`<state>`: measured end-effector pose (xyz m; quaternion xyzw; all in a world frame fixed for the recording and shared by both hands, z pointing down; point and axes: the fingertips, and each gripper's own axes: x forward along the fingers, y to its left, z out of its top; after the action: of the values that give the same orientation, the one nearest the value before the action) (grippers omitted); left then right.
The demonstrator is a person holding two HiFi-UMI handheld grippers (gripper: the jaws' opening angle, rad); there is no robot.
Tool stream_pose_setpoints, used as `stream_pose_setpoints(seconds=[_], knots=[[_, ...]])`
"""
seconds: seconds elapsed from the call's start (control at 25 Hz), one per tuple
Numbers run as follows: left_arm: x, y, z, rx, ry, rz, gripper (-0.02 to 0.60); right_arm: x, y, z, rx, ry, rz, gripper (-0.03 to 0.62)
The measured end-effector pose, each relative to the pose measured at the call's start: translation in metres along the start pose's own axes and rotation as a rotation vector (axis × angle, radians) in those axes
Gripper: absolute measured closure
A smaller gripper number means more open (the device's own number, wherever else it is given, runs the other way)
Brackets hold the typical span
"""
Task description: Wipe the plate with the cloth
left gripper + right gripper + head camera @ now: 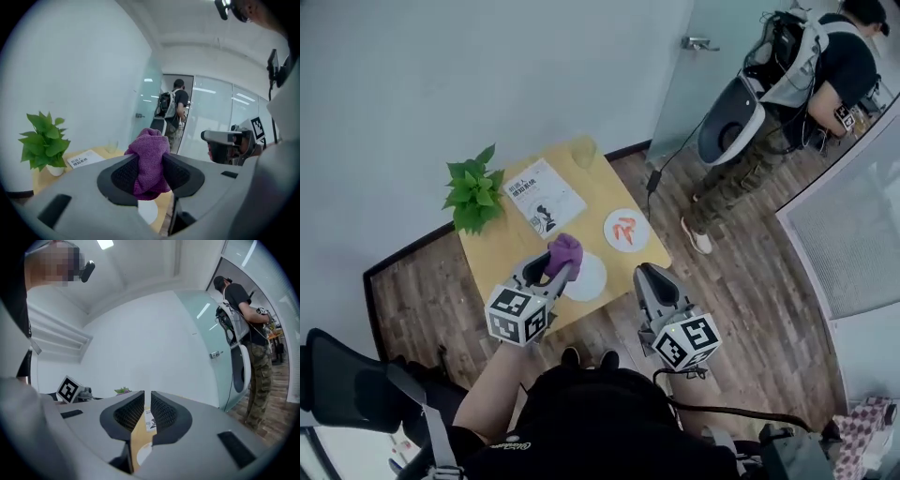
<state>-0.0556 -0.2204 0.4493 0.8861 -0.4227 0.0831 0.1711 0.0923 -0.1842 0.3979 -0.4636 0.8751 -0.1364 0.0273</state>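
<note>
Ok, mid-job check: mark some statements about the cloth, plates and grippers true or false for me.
1. The left hand-held gripper is clamped on the purple cloth. True.
2. The right hand-held gripper grips a plate. False: its jaws stand close together with nothing between them.
3. Two plates sit on the table. True: a plain white plate and a plate with red markings.
4. The plant stands next to the marked plate. False: it is at the far left corner, beside the booklet.
5. The cloth is nearer the plain plate than the marked one. True.
</note>
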Motion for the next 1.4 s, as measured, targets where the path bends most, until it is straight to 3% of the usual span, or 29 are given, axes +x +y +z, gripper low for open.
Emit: stream_pose_setpoints(seconds=[0.2,0.4,0.76,1.4], knots=[[-0.040,-0.015,0.048,0.008,-0.171,0.023,0.423,0.001,0.020,0.038,-0.045,-0.080,0.037,0.551],[-0.061,-0.017,0.072,0.036,-0.242,0.042,0.423,0.002,0.038,0.055,-0.076,-0.131,0.065,0.551],[-0.064,-0.019,0.081,0.044,-0.244,0.062,0.423,0.003,0.044,0.061,-0.085,-0.141,0.092,0.559],[-0.053,-0.028,0.069,0.071,-0.188,0.043,0.423,-0.005,0.035,0.043,-0.050,-0.107,0.063,0.566]])
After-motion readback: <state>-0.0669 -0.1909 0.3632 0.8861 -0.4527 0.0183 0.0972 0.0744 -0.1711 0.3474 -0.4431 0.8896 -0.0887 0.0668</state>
